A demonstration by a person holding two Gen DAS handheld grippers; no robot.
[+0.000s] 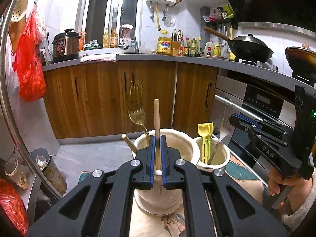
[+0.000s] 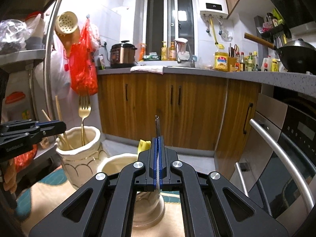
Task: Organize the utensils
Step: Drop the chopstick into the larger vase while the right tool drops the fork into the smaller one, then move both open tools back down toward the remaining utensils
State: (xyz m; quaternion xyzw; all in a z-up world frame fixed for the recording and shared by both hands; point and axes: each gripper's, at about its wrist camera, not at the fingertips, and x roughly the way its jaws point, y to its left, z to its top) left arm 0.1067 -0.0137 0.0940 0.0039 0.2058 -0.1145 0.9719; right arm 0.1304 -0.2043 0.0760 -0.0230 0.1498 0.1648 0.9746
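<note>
Left tongs clamped on a wooden chopstick, upright, lower end inside the tall cup directly under the fingertips. Second chopstick leaning on the cup rim just left of those tongs; gold fork standing in the same cup, tines up, left of the held chopstick. Right tongs closed on a silver fork, seen edge-on, tines poking up past the fingertips, above the short cup. Yellow clip in the short cup, touching the left side of the right tongs. Both cups on a patterned mat below the tongs.
</note>
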